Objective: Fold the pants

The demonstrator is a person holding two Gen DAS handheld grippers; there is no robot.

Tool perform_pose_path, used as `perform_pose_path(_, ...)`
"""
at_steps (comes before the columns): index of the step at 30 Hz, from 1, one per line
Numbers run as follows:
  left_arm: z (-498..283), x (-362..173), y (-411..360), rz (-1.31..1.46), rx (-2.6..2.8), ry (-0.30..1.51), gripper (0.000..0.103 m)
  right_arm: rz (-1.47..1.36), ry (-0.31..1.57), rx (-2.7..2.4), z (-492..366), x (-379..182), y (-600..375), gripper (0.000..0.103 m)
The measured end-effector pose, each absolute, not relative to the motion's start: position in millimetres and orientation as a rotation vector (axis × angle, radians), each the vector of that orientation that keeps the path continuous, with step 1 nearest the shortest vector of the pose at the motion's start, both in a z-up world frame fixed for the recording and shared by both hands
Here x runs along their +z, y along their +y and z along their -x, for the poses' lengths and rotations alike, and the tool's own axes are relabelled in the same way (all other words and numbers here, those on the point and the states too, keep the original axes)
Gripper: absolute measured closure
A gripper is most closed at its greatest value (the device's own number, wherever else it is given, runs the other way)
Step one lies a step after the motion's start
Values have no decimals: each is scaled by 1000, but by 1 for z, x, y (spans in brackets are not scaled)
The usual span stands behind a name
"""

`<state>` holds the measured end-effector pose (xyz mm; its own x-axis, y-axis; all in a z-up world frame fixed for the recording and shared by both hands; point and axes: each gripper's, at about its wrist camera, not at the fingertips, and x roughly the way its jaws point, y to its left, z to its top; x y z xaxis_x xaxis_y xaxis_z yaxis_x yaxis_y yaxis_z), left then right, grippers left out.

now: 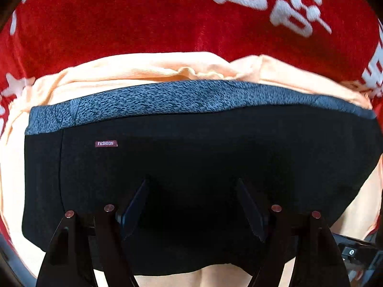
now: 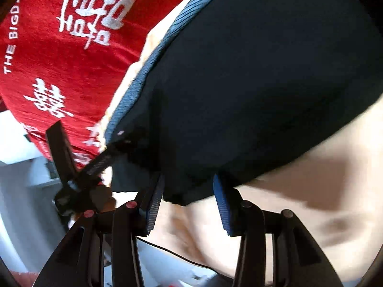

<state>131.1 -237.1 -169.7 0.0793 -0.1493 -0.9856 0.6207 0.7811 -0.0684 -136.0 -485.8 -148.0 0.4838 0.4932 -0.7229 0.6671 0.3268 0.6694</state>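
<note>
Fig.: pants (image 1: 191, 157), black w/ grey-blue waistband (image 1: 182, 100), folded into a compact wide block lying on a peach cloth (image 1: 134, 69), which in turn lies on a red blanket (image 1: 100, 19) w/ white lettering. Surface underneath not identifiable.

Left gripper (image 1: 192, 205): fingers (image 1: 134, 205) apart, nothing between them; they hang over the near half of the block, pointing toward the waistband. Block's long axis runs left–right across this view, i.e. square to the finger direction. "FASHION" tag (image 1: 106, 143) sits left of centre, just below the band. Contact w/ fabric: can't tell, black on black.

Right gripper (image 2: 189, 203): fingers also apart, blue pads (image 2: 223, 205) straddling a lower corner of the pants where the fabric edge hangs just off the cloth. Pads sit beside the edge, not clamped on it. In this view the waistband runs diagonally, lower left to upper right. Other gripper (image 2: 79, 167) shows at the left, by the band's end.

Key relation (judgement): right fingers are the nearer to a free edge, so a grab would prob. start there; left hand is over the block's middle, better placed to press than pinch. Fold looks largely done; a last tuck or tidy may remain.
</note>
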Motion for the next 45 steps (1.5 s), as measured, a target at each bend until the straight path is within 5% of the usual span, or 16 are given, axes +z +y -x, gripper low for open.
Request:
perform_pose_path(6, -128, -166, -244, -431, -620, 1393, 27, -1421, 1101, -185, 134, -160, -486, 58)
perform_pose_path(7, -127, -164, -246, -424, -625, 1395, 27, -1423, 1100, -193, 128, -160, -489, 65)
perform_pose_path(8, -126, -163, -249, -428, -628, 1394, 27, -1403, 1105, -200, 125, -158, -490, 90)
perform_pose_path(9, -124, -162, -253, -437, -633, 1392, 27, -1370, 1109, -208, 122, -153, -490, 93)
perform_pose_path(17, -61, -177, -266, -689, -699, 1286, 27, -1354, 1144, -247, 155, -160, -469, 93)
perform_pose_path(21, -61, -168, -269, -654, -685, 1345, 27, -1264, 1171, -256, 160, -137, -481, 73)
perform_pose_path(23, -63, -158, -273, -607, -679, 1347, 27, -1212, 1147, -331, 175, -121, -503, 71)
perform_pose_path(28, -54, -146, -310, -532, -688, 1326, 27, -1219, 1115, -468, 192, -119, -557, 73)
perform_pose_path(31, -43, -160, -325, -559, -650, 1324, 26, -1157, 1176, -587, 201, -125, -576, 83)
perform_pose_path(33, -43, -160, -322, -523, -614, 1317, 14, -1249, 1127, -634, 223, -125, -586, 83)
perform_pose_path(43, -62, -135, -379, -458, -596, 1329, 14, -1311, 991, -703, 250, -118, -636, 74)
perform_pose_path(45, -63, -135, -401, -477, -601, 1321, 14, -1327, 1024, -757, 250, -127, -643, 84)
